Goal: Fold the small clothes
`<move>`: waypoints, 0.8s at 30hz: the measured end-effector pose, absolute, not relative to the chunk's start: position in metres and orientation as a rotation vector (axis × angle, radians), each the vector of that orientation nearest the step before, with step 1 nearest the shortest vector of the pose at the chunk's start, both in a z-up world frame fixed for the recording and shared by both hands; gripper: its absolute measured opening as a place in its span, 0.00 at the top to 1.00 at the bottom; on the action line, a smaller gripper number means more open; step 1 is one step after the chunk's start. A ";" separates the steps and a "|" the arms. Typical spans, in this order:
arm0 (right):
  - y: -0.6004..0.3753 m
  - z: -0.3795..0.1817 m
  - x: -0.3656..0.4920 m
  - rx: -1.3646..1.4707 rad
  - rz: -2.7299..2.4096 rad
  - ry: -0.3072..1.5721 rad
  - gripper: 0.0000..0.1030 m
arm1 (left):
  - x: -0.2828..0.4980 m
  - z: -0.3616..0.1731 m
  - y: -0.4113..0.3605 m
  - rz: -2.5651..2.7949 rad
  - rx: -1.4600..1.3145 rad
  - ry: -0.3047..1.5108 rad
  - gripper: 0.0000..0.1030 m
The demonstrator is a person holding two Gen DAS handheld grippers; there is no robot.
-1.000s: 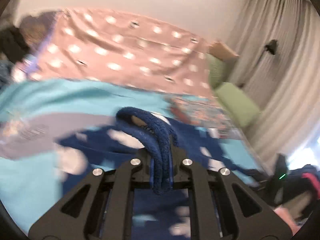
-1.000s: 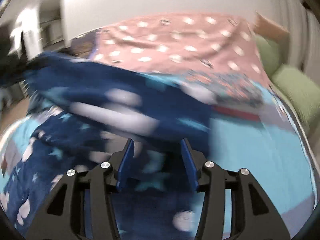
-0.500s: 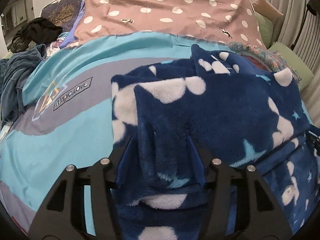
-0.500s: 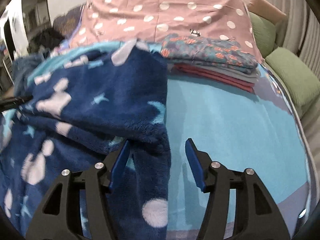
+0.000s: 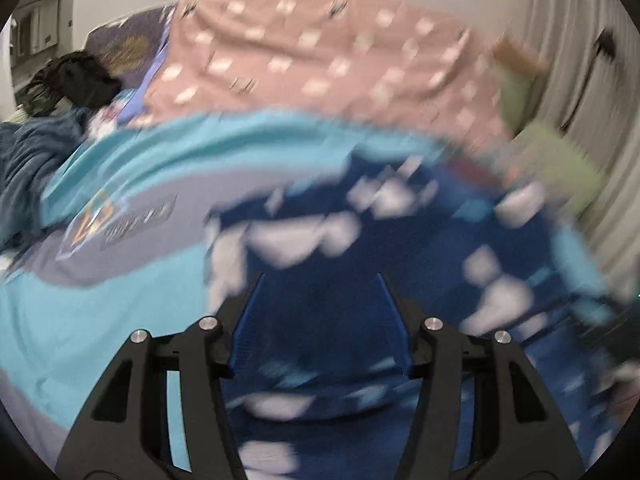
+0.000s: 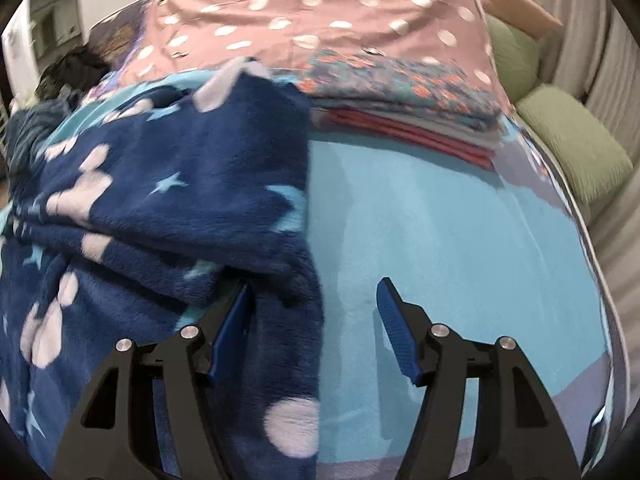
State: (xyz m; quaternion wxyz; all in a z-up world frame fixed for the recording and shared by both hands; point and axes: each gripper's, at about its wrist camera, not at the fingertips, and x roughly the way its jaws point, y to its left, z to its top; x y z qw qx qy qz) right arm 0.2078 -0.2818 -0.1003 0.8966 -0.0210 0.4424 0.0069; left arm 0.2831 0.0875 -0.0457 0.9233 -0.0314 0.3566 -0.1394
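Note:
A navy fleece garment (image 6: 172, 208) with white spots and pale blue stars lies folded over on the turquoise bed cover (image 6: 440, 216). In the left wrist view the garment (image 5: 360, 248) is motion-blurred and fills the middle and right. My left gripper (image 5: 320, 280) is open above the fleece, holding nothing. My right gripper (image 6: 314, 284) is open at the garment's right edge, with its left fingertip against the fold and its right fingertip over bare cover.
A stack of folded clothes (image 6: 404, 100) lies behind the garment on the right. A pink dotted duvet (image 6: 304, 12) covers the far bed. Green cushions (image 6: 568, 148) and curtains stand at right. Dark clothes (image 5: 76, 80) are piled at far left.
One second ago my left gripper was shut on a navy fleece edge; it has since let go and stands open. Both grippers have pulled back slightly from the laid-down fold.

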 end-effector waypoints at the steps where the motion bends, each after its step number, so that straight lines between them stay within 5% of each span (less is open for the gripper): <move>1: -0.281 -0.104 0.209 -0.040 0.019 0.919 0.37 | 0.286 -0.029 0.077 -0.355 -0.095 0.710 0.44; 6: -0.293 -0.112 0.206 0.050 0.045 0.895 0.36 | 0.324 -0.002 -0.014 -0.622 -0.067 0.784 0.37; 14: -0.308 -0.112 0.204 0.158 0.096 0.879 0.35 | 0.410 -0.041 -0.176 -0.699 0.124 1.019 0.37; 18: -0.314 -0.112 0.204 0.210 0.121 0.871 0.35 | 0.442 -0.071 -0.217 -0.711 0.180 1.263 0.67; 24: -0.317 -0.111 0.202 0.244 0.135 0.861 0.35 | 0.454 -0.078 -0.240 -0.785 0.135 1.318 0.75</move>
